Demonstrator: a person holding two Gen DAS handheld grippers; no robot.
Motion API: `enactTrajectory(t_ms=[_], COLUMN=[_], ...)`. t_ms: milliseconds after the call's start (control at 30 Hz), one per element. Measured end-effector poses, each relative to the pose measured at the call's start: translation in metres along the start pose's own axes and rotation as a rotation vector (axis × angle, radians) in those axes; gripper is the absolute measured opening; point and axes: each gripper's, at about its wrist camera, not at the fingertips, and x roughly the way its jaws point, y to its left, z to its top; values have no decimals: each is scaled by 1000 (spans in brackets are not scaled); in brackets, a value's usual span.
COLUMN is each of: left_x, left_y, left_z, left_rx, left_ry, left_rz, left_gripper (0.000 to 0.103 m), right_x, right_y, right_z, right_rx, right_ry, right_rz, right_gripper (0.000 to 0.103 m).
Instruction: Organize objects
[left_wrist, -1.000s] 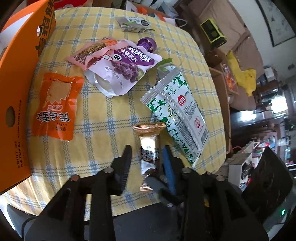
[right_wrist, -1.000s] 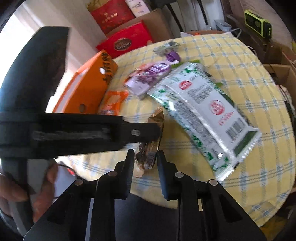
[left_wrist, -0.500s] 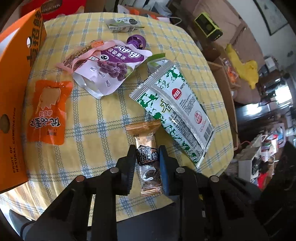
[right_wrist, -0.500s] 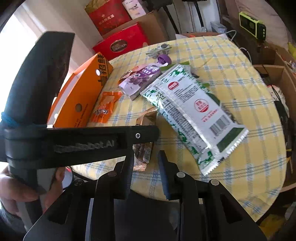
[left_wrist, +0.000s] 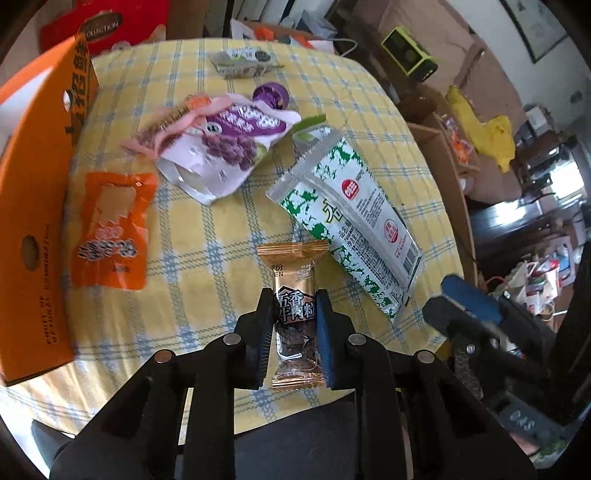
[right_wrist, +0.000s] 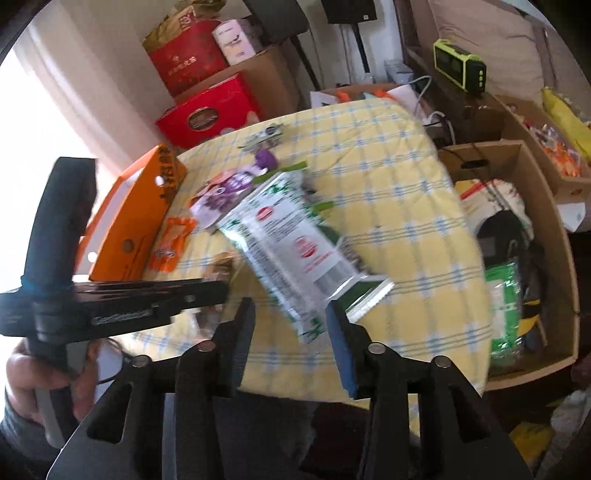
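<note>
On the yellow-checked tabletop (left_wrist: 207, 236), from left to right, stand an orange box (left_wrist: 37, 206), an orange packet (left_wrist: 110, 229), a purple grape pouch (left_wrist: 229, 147), and a green-and-white bag (left_wrist: 347, 218). The left tool (left_wrist: 293, 325) is clamped on the brown candy wrapper (left_wrist: 295, 291), just left of the bag's near end. The right tool (right_wrist: 291, 332) is opening with nothing between its fingers; the bag's blurred corner appears to lie just beyond them.
</note>
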Motion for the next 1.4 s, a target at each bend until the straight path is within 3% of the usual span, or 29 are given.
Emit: enactTrajectory(t_ms=[67, 233, 400, 533, 867, 900, 967, 1200, 1300, 1400], left_x=[-9, -34, -53, -64, -80, -82, -84, -86, -85, -85], left_y=[1, 7, 14, 20, 27, 27, 28, 33, 35, 37], left_z=[0, 0, 0, -3, -7, -7, -8, -8, -6, -5], left_rx=[12, 27, 28, 23, 22, 21, 18, 1, -4, -6], left_ry=[-20, -66, -86, -96, -109, -110, -112, -107, -107, -106], left_rz=[12, 40, 40, 17, -7, -8, -13, -31, -32, -33], left_gripper=[20, 20, 20, 20, 20, 20, 20, 20, 20, 20], right_x=[-1, 8, 27, 35, 61, 60, 57, 38, 34, 29], right_y=[0, 14, 22, 27, 42, 41, 33, -24, -51, -58], right_z=[3, 1, 0, -2, -5, -4, 1, 18, 20, 23], right_rx=[-21, -149, -209, -254, -361, -353, -290, 56, 187, 173], right_ry=[-12, -28, -4, -14, 9, 7, 10, 30, 30, 18], right_rz=[-34, -135, -158, -185, -281, -279, -229, 77, 157, 133], right_gripper=[61, 64, 66, 79, 79, 75, 65, 37, 37, 39])
